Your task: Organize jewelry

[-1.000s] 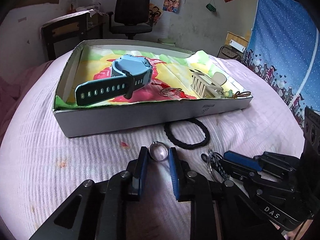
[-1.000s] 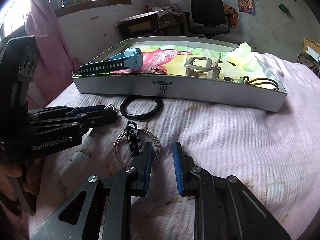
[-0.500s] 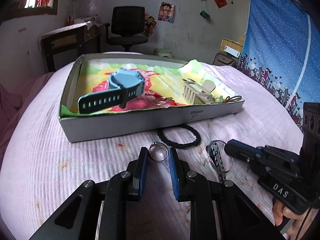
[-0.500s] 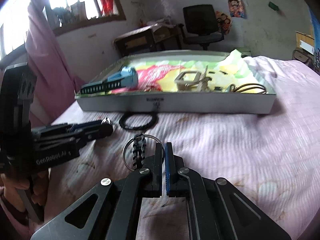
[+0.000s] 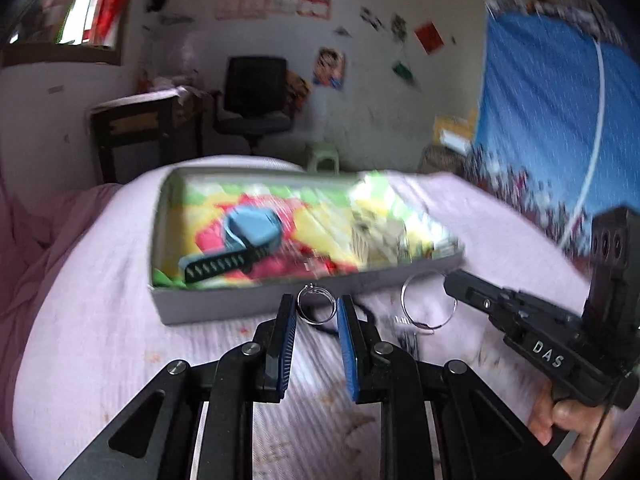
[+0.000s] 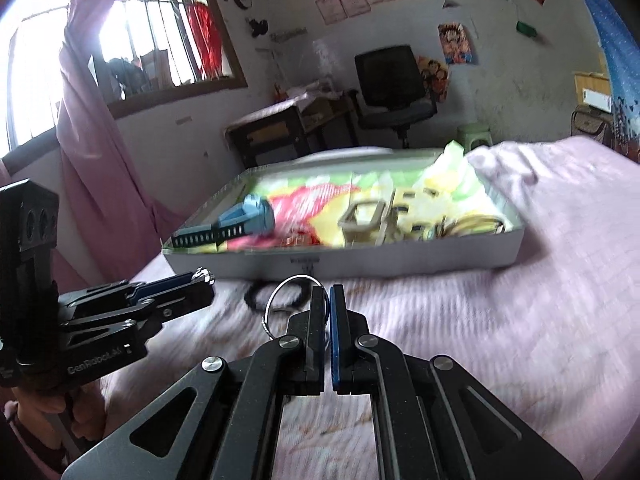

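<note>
My left gripper [image 5: 316,310] is shut on a small silver ring [image 5: 316,309] and holds it above the pink bedspread, just before the white box [image 5: 224,306]. It also shows in the right wrist view [image 6: 202,278]. My right gripper [image 6: 326,300] is shut on a large silver hoop [image 6: 280,300], lifted off the bed; the hoop also shows in the left wrist view [image 5: 428,300]. The box [image 6: 400,266] holds a blue watch [image 5: 244,240], a beige clip [image 6: 364,220] and other small pieces.
A black hair band [image 6: 276,298] lies on the bedspread before the box. A desk [image 6: 280,128] and an office chair [image 6: 394,84] stand behind the bed. A blue curtain [image 5: 552,120] hangs at the right.
Both grippers have risen off the bedspread with their pieces. The right gripper shut on the hoop about half a second ago. The views are blurred by motion.
</note>
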Demonstrator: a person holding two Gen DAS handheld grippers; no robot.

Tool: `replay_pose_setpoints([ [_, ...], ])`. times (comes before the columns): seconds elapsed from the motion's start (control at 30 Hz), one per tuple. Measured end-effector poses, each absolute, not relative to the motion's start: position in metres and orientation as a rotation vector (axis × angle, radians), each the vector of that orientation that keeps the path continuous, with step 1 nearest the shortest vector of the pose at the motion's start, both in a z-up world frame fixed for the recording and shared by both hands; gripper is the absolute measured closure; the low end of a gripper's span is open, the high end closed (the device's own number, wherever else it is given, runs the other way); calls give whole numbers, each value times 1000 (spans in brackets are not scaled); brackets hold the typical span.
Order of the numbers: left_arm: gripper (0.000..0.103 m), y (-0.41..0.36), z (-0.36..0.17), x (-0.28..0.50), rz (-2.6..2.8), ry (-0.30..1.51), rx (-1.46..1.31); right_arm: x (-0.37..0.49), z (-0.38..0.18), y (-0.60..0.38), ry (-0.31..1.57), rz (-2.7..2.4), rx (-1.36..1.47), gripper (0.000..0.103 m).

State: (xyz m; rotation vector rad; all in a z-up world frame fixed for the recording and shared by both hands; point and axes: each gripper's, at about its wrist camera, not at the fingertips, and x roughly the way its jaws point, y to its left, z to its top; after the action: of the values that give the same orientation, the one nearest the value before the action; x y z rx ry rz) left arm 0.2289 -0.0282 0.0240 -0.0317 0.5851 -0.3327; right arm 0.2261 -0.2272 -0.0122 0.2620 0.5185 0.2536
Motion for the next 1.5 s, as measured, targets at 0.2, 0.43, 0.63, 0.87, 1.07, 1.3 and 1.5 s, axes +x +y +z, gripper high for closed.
replay_pose_setpoints([
  [0.2, 83, -17, 43, 251, -290, 547, -60, 238, 11, -237, 403, 220, 283, 101],
  [0.43, 83, -29, 45, 285, -319, 586, -40, 262, 27, -240, 325, 238, 302, 101],
  [0.63, 83, -39, 39, 301, -343, 611, -56, 272, 45, -239, 267, 245, 286, 101],
  [0.87, 83, -42, 25, 314, -334, 671, -63, 291, 46, -229, 294, 260, 255, 101],
  [1.07, 83, -40, 13, 323, -325, 728, -86, 304, 18, -224, 420, 269, 268, 101],
  [1.3, 83, -43, 6, 326, -312, 779, -70, 313, -7, -233, 514, 243, 317, 101],
  [1.5, 77, -42, 10, 318, -325, 765, -77, 314, -20, -243, 559, 230, 359, 97],
])
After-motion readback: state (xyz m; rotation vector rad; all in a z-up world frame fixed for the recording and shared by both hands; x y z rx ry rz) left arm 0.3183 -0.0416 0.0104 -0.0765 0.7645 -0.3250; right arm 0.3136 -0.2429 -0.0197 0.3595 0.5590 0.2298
